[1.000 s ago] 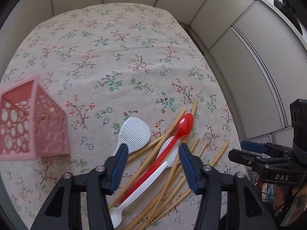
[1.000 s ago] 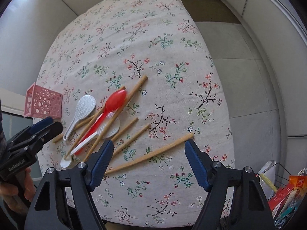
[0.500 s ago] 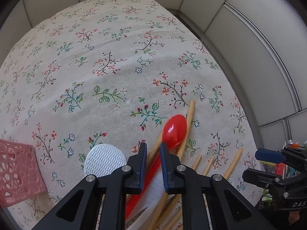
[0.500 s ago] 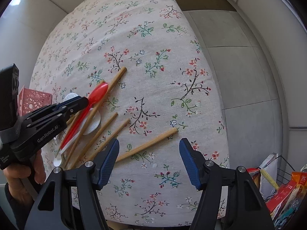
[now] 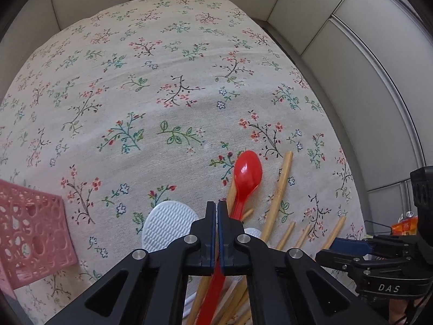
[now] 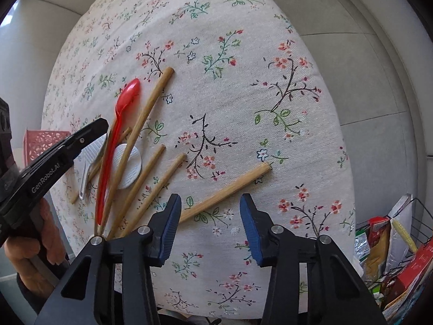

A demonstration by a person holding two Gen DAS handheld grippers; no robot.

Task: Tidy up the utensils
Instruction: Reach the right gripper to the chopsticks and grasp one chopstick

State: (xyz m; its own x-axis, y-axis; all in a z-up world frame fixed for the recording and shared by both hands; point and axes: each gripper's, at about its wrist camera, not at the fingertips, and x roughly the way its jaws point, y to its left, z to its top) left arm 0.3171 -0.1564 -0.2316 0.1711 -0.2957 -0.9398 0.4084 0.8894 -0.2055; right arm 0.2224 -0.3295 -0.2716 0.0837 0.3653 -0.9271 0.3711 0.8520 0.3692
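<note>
My left gripper (image 5: 216, 208) is shut over the utensil pile, and no object shows between its tips. The red spoon (image 5: 247, 173) lies just right of those tips, its handle running under the right finger. A white rice paddle (image 5: 167, 224) lies to the left. Seen from the right wrist, the left gripper (image 6: 104, 126) hovers beside the red spoon (image 6: 127, 97), a white spoon (image 6: 130, 165) and several wooden chopsticks (image 6: 146, 113). My right gripper (image 6: 209, 203) is closing around a lone chopstick (image 6: 232, 187) that lies apart from the pile; its pads are clear of it.
A pink perforated basket (image 5: 32, 230) stands on the floral tablecloth (image 5: 162, 94) at the left. The table edge drops off on the right, where a wire basket of packets (image 6: 392, 243) sits on the floor. A person's hand (image 6: 32, 243) holds the left gripper.
The left gripper's jaws have gone from wide open to shut while it moved forward over the pile. The right gripper has sunk toward the lone chopstick and its jaws have narrowed.
</note>
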